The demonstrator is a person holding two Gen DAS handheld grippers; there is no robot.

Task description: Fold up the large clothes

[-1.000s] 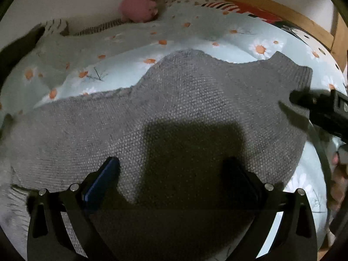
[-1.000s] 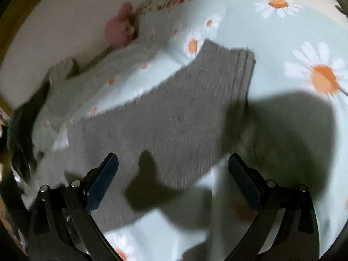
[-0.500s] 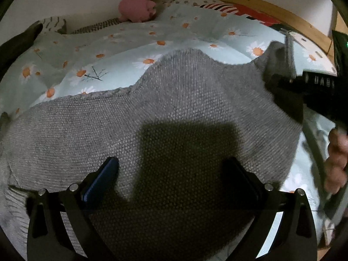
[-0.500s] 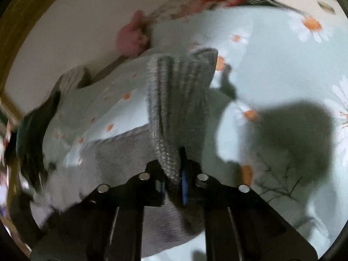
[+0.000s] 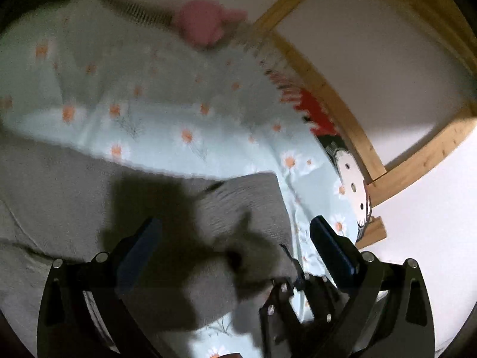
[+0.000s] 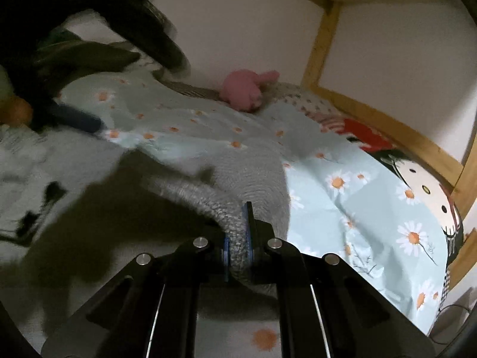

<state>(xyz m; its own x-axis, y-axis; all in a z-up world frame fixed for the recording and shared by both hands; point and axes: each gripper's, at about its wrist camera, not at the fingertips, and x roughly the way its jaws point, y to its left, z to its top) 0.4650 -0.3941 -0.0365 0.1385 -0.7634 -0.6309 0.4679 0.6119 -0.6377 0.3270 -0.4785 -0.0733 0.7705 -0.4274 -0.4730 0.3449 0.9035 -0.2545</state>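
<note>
Bedding comes first by size: a pale blue duvet printed with orange-centred daisies point(image 6: 372, 205) covers the bed, framed by a light wooden bed frame point(image 6: 387, 125) against a white wall. Over the duvet lies the grey knitted sweater point(image 5: 68, 197), spread across the near left part of the bed, with one ribbed edge lifted and drawn across toward the body of the garment. A round white cartoon-cat cushion with a red bow point(image 6: 423, 191) sits at the right edge by the frame, and a pink plush toy point(image 6: 247, 89) rests against the far wall. The right gripper point(image 6: 238, 244) has its fingers pressed together on the sweater's thick ribbed edge. The left gripper point(image 5: 235, 238) hangs above the sweater, its blue-padded fingers spread wide and empty.
</note>
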